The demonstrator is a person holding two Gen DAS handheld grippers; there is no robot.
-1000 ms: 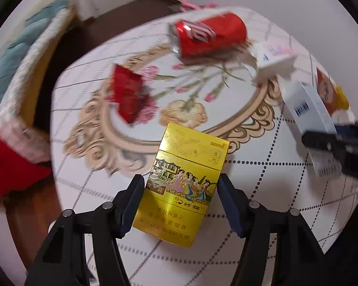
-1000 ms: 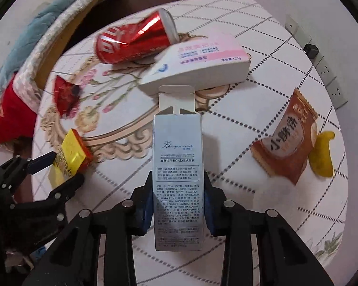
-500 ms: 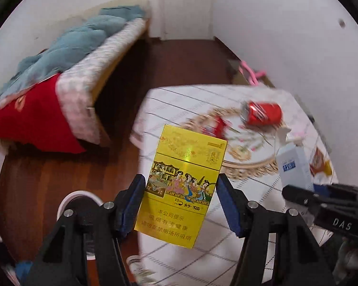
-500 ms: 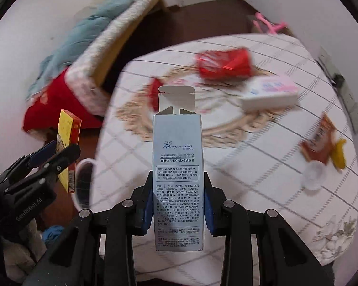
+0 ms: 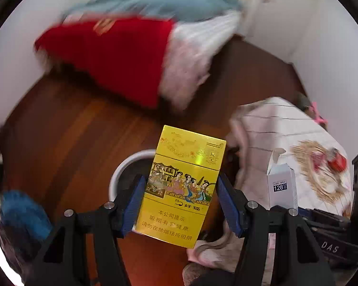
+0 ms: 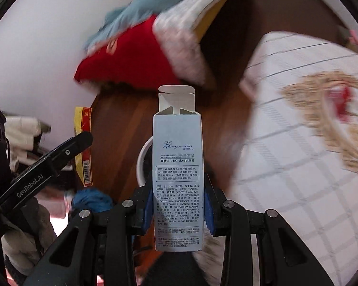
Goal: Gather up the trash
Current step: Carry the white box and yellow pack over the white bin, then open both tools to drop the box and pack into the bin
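The left gripper (image 5: 180, 205) clamps a yellow pack (image 5: 181, 186) at lower centre; the right gripper (image 6: 179, 206) clamps a pale box (image 6: 178, 178). Both hang over the white bin (image 5: 131, 164) behind them, undropped. A red can (image 5: 339, 162) at far right waits on the table (image 5: 274, 128), so collecting seems partway done.

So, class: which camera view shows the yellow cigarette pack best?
The left wrist view: the yellow cigarette pack faces the camera, front artwork and text readable. The right wrist view shows only its narrow side, with a barcode, partly hidden behind the left hand-held gripper.
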